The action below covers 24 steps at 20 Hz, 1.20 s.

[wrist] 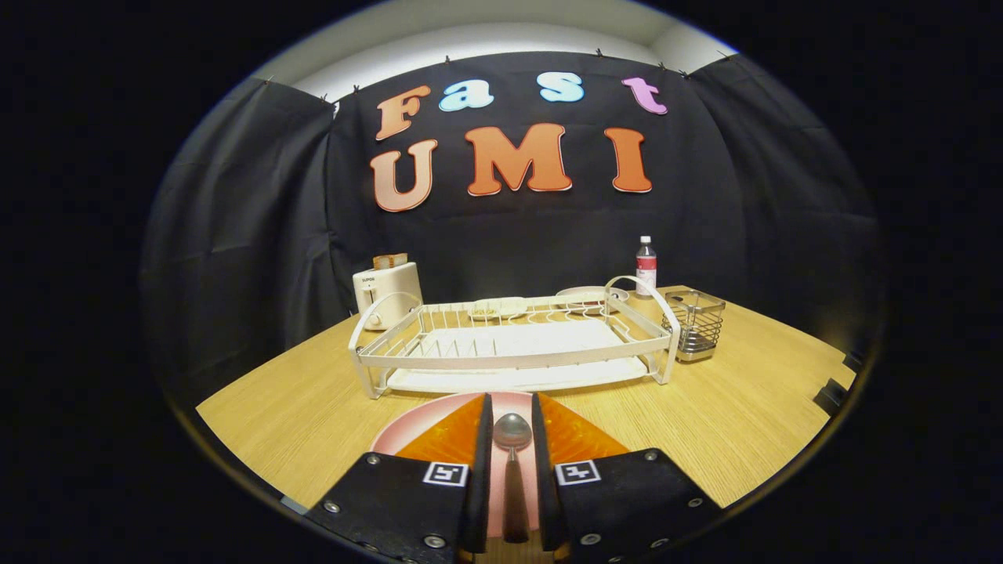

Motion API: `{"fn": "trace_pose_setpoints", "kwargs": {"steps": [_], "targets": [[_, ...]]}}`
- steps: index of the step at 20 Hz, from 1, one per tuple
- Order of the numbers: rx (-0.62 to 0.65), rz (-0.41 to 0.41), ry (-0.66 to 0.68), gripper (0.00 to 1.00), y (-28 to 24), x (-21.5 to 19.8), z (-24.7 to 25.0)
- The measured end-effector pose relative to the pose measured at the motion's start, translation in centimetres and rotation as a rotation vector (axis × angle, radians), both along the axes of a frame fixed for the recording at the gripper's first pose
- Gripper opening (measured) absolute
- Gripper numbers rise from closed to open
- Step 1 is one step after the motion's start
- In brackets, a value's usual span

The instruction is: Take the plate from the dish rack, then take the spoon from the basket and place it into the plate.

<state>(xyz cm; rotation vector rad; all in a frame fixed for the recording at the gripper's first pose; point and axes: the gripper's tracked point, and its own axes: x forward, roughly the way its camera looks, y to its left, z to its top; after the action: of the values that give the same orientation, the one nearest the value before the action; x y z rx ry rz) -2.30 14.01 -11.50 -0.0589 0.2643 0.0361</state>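
Flanking one spoon (pixel 512 446) over your pink plate (pixel 407 431), the jaws stand narrow; whether they grip it is unclear.

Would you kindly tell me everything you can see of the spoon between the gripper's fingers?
The metal spoon with a dark handle lies between the fingers of the gripper, bowl pointing forward toward the white wire dish rack. Its shiny oval bowl looks like polished steel; the handle runs back between the fingers. It sits over the pink round plate on the wooden table. Whether the fingers press it, or the spoon touches the plate, is unclear.
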Motion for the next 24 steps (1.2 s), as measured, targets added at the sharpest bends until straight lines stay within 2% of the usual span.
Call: {"fn": "trace_pose_setpoints", "kwargs": {"steps": [1,6,8,10,21,24], "targets": [[0.005,0.002,0.002,0.33,-0.1,0.0,0.0],[-0.009,-0.005,-0.008,0.84,-1.8,0.0,0.6],[-0.014,0.001,-0.004,0.92,-2.9,0.1,1.0],[-0.015,-0.007,-0.003,0.97,-4.6,0.2,1.7],[-0.034,-0.127,-0.109,0.97,-15.3,0.3,8.4],[-0.040,-0.108,-0.122,0.97,-16.2,-0.4,9.1]]}}
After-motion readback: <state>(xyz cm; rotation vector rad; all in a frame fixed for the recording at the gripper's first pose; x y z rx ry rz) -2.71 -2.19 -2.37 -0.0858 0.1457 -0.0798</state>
